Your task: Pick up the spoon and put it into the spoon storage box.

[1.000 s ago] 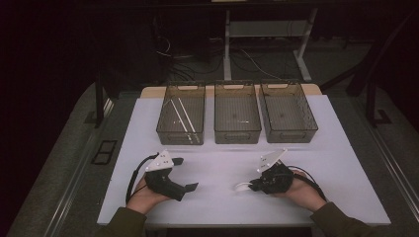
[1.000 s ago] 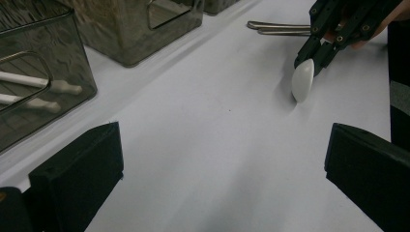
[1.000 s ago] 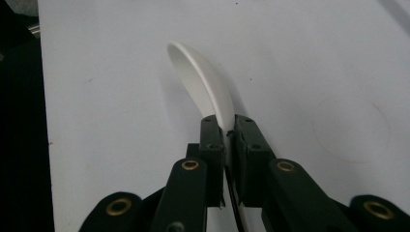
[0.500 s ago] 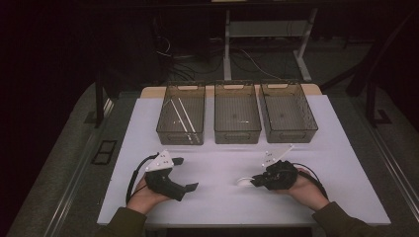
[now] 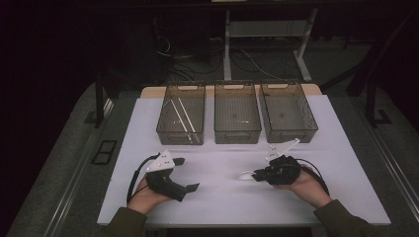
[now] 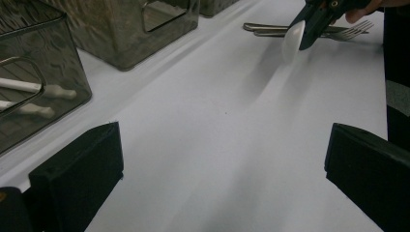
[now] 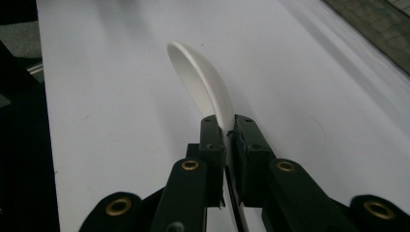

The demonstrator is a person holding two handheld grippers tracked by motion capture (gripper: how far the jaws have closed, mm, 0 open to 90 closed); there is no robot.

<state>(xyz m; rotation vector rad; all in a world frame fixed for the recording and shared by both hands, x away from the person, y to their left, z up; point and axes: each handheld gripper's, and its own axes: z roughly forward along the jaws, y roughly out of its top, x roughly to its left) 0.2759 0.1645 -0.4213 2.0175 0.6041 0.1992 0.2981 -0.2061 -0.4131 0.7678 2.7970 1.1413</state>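
Observation:
A white spoon [image 7: 203, 82] is clamped by its handle in my right gripper [image 7: 228, 130], bowl pointing away over the white table. From above, the right gripper [image 5: 258, 175] sits at the table's near right with the spoon [image 5: 245, 175] sticking out to the left, just above the surface. My left gripper [image 5: 187, 174] rests at the near left, jaws wide apart with nothing between them. In the left gripper view, its own gripper [image 6: 225, 145] frames bare table, and the right gripper [image 6: 314, 17] with the spoon [image 6: 292, 41] shows far off.
Three see-through bins stand in a row at the back: the left bin [image 5: 163, 129] holds white sticks [image 5: 180, 116], then the middle bin [image 5: 237, 136] and the right bin [image 5: 289, 136]. Metal cutlery, a fork [image 6: 355, 30] among it, lies under the right hand.
The right gripper with the spoon has shifted a little away from the near edge. The left gripper has stayed put.

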